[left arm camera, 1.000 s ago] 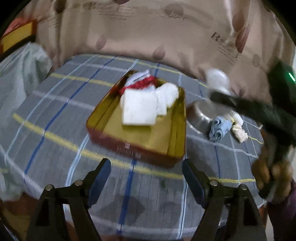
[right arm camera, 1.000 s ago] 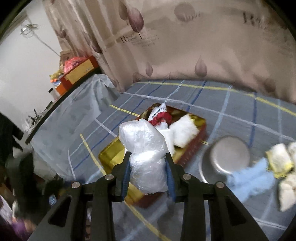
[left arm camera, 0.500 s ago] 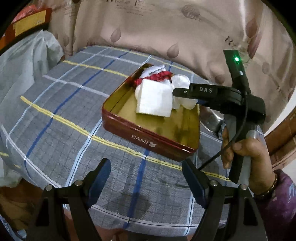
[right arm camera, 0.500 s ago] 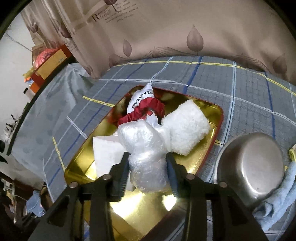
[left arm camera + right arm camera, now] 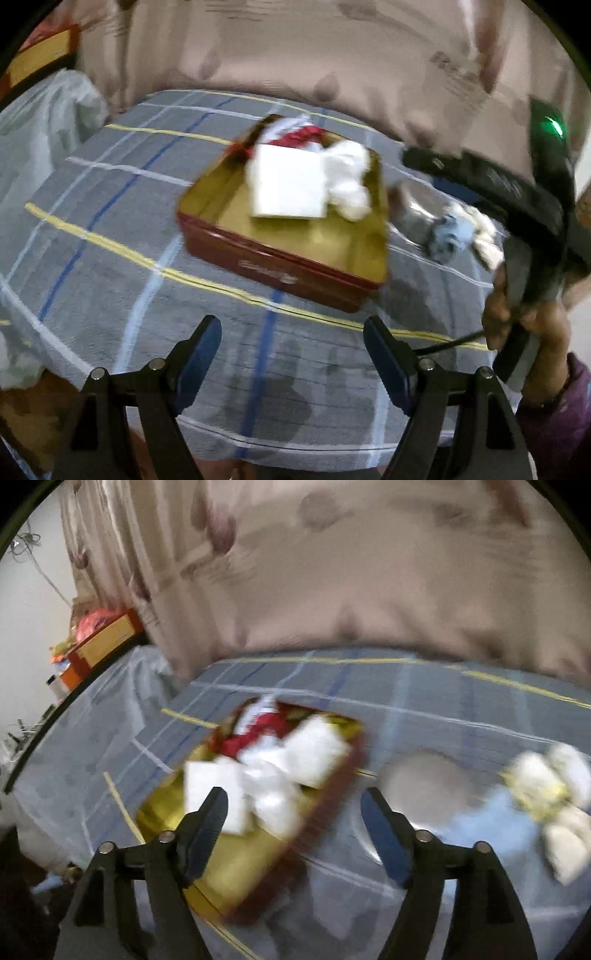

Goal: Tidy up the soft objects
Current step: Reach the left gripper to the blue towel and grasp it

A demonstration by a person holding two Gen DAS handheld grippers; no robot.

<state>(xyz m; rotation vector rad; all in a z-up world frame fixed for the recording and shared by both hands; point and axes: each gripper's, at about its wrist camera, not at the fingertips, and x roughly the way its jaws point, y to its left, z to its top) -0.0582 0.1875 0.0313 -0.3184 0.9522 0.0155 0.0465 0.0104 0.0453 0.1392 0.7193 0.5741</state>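
A red tin with a gold inside sits on the plaid table. In it lie a white foam square, a red and white cloth, a fluffy white pad and a clear plastic bundle. My left gripper is open and empty above the table's near edge. My right gripper is open and empty, above the tin's right side. It also shows in the left wrist view. Both views are blurred.
A steel bowl stands right of the tin. A light blue cloth and several white and yellow soft pieces lie at the right. A curtain hangs behind the table.
My right gripper opened and let go of the plastic bundle, which now lies in the tin. The gripper then pulled back and to the right. My left gripper stayed open.
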